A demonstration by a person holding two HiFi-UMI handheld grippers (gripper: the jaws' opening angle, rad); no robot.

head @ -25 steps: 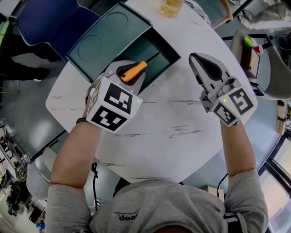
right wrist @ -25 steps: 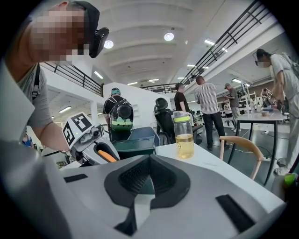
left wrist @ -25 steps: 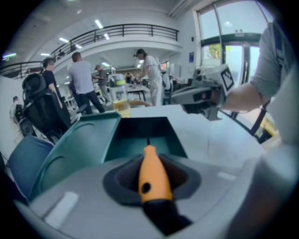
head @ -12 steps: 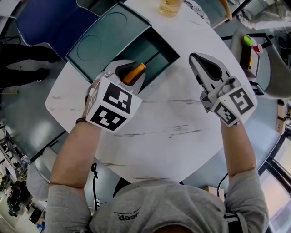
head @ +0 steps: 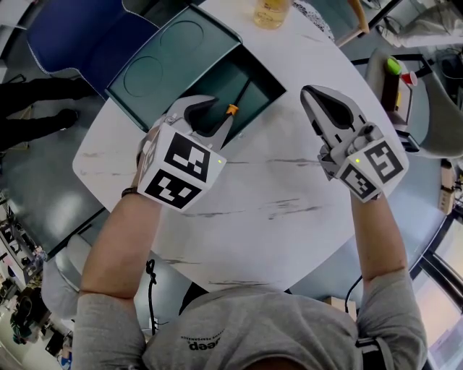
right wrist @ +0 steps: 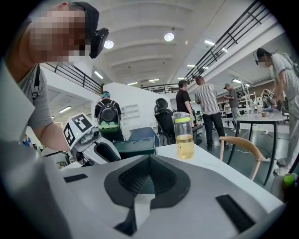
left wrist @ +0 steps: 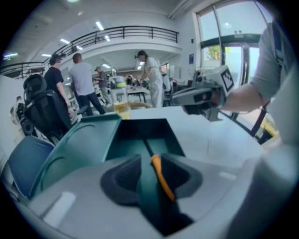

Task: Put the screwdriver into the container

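the left claw (head: 219, 112) is held over the near end of the container (head: 269, 92), a dark green box that is set on the far left part of the white surface (head: 268, 188). its jaws have just been opening and are seen standing apart. in the left gripper view the screwdriver (left wrist: 161, 179) is seen between them, with its orange handle running close along the inner side of the right jaw. no pad is seen pressing on it, and whether the handle touches that jaw cannot be told. the dark shaft is pointed away from the claw, along the inside of the container (left wrist: 112, 140) toward its far wall.

in the head view only a small orange piece of the screwdriver (head: 232, 110) is shown just past the jaw tips, and the thin shaft is seen beyond it inside the box. whether the tool already rests on the box floor cannot be told.

the lid (head: 163, 65) is laid open at the left of the box, with two round recesses shown on it.

the right claw (head: 307, 90) is held above the right part of the surface, well apart from the container. in the right gripper view its jaws (right wrist: 149, 158) are seen together at the tips, and nothing is held between them.

a bottle (head: 272, 11) of yellow liquid is stood near the far edge of the surface, and a blue chair (head: 79, 29) is placed beyond the lid
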